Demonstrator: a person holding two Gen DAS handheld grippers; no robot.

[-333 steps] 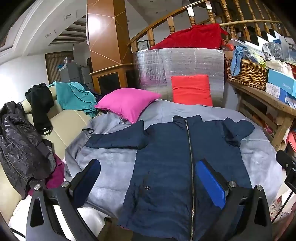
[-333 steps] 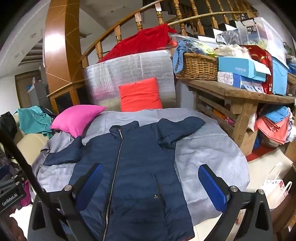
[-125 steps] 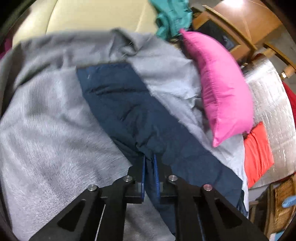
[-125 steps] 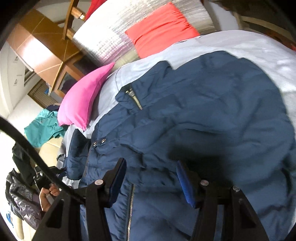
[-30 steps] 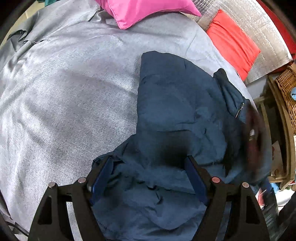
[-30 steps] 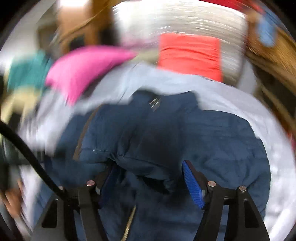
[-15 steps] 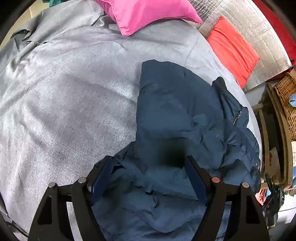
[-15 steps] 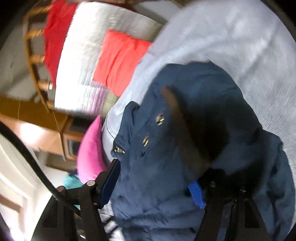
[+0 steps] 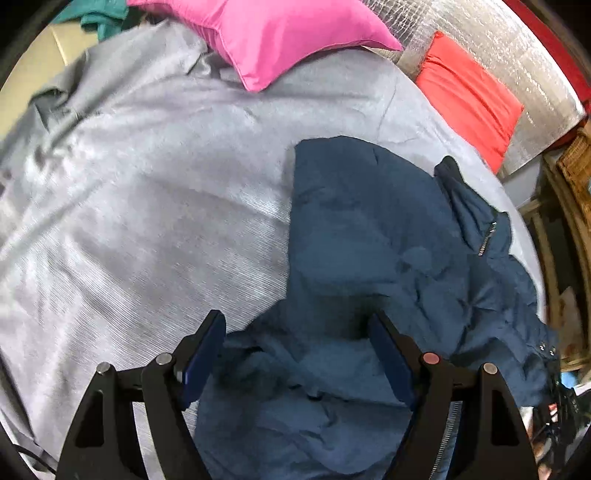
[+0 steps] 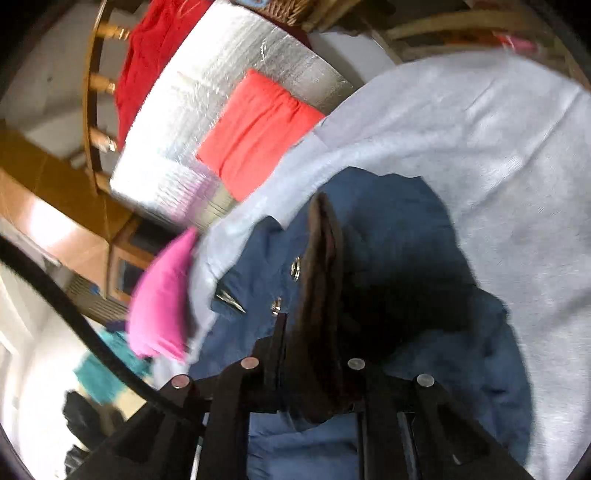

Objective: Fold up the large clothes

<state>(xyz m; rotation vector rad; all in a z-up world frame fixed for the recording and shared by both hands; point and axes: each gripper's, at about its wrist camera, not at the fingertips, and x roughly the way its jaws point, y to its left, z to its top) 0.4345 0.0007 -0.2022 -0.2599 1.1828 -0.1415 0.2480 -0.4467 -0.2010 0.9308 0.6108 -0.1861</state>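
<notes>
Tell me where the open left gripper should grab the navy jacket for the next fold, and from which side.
Probably the jacket hem edge bunched between the left gripper fingers: it rises in thick ridges off the grey blanket. Come straight down from above, since the jaws already straddle that fold and the rest lies flat.

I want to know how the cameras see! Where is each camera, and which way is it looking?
Left wrist: sits on the left gripper, looking steeply down at the navy jacket on the grey blanket; its own two open fingers show.
Right wrist: sits on the right gripper, tilted sideways, looking down across the jacket; its fingers have just been closing and pinch a dark fold of it.
Both see: the jacket, blanket, pink pillow and red pillow.
</notes>
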